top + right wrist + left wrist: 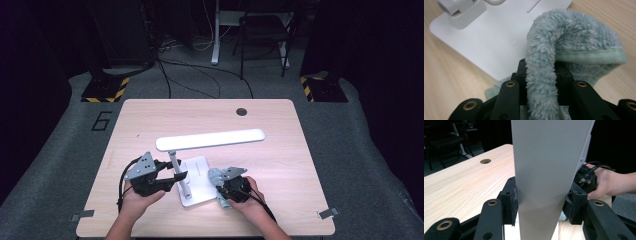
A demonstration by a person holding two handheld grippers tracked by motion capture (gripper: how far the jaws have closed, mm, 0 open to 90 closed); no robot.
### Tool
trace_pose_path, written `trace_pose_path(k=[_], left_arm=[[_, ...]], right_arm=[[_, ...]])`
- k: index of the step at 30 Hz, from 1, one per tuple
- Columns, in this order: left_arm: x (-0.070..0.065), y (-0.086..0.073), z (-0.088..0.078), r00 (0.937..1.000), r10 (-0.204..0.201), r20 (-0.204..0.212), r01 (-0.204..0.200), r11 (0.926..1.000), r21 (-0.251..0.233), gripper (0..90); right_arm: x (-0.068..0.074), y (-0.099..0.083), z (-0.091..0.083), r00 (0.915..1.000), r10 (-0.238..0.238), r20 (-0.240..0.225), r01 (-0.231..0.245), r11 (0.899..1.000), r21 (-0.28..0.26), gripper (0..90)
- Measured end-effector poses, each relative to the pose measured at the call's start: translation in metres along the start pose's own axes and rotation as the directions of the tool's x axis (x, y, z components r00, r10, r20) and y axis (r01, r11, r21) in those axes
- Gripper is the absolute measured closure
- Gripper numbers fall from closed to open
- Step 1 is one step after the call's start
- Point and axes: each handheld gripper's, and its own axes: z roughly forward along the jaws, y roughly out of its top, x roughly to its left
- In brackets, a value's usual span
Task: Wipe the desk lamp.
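A white desk lamp stands on the table, its long head (210, 139) level above its flat base (199, 175). My left gripper (176, 176) is shut on the lamp's upright stem (544, 177), with both pads pressed against its sides. At the base's right edge, my right gripper (220, 186) is shut on a fluffy pale green cloth (554, 57). In the right gripper view the cloth bulges up between the jaws and drapes over the white base (494, 42).
The light wooden table (280, 165) has a round cable hole (241, 111) near its far edge. A chair and desk legs stand on the dark floor beyond. Metal clips (327, 213) sit at the table's front corners.
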Motion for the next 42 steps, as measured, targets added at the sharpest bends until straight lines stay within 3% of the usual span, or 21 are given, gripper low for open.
trace_pose_path(k=[9, 14, 15, 22, 24, 28, 31, 34, 39, 41, 42], left_arm=[[-0.001, 0.000, 0.000, 0.9998, -0.005, -0.017, 0.005, 1.0000, -0.006, 53.0], [-0.001, -0.001, 0.002, 0.9997, -0.013, -0.021, 0.012, 0.9998, -0.014, 52.9], [0.000, -0.001, 0.002, 0.9995, -0.012, -0.030, 0.012, 0.9998, -0.015, 53.0], [0.002, 0.003, 0.011, 0.9986, -0.025, -0.047, 0.025, 0.9997, -0.008, 53.0], [0.006, 0.006, 0.016, 0.9987, -0.027, -0.044, 0.027, 0.9996, 0.003, 53.0], [0.011, 0.010, 0.023, 0.9977, -0.030, -0.061, 0.031, 0.9995, 0.011, 53.0], [0.014, 0.013, 0.029, 0.9962, -0.035, -0.079, 0.036, 0.9991, 0.019, 53.0], [0.016, 0.014, 0.033, 0.9955, -0.035, -0.089, 0.036, 0.9993, 0.013, 53.0], [0.016, 0.013, 0.033, 0.9958, -0.036, -0.084, 0.036, 0.9993, 0.004, 53.0], [0.016, 0.012, 0.033, 0.9959, -0.037, -0.082, 0.037, 0.9993, 0.004, 53.0], [0.016, 0.012, 0.033, 0.9959, -0.039, -0.082, 0.039, 0.9992, 0.004, 53.0]], right_arm=[[0.006, -0.016, -0.016, 0.9980, 0.000, -0.064, -0.001, 1.000, -0.006, 69.4], [0.005, -0.022, -0.016, 0.9947, 0.089, -0.051, -0.091, 0.995, -0.042, 64.4], [0.005, -0.023, -0.017, 0.9925, 0.108, -0.058, -0.109, 0.994, -0.029, 63.6], [0.003, -0.023, -0.019, 0.9958, 0.092, 0.006, -0.091, 0.994, -0.054, 62.6], [-0.001, -0.024, -0.019, 0.9925, 0.120, 0.023, -0.118, 0.990, -0.075, 63.4], [-0.003, -0.024, -0.018, 0.9895, 0.143, 0.023, -0.141, 0.987, -0.072, 64.4], [-0.003, -0.023, -0.016, 0.9917, 0.124, 0.035, -0.121, 0.990, -0.072, 65.0], [-0.002, -0.020, -0.012, 0.9857, 0.161, 0.048, -0.158, 0.985, -0.073, 66.4], [0.004, -0.015, -0.009, 0.9861, 0.154, 0.063, -0.150, 0.987, -0.061, 67.7], [0.010, -0.012, -0.007, 0.9884, 0.129, 0.081, -0.125, 0.991, -0.050, 68.4], [0.013, -0.011, -0.006, 0.9846, 0.152, 0.087, -0.148, 0.988, -0.051, 68.5]])
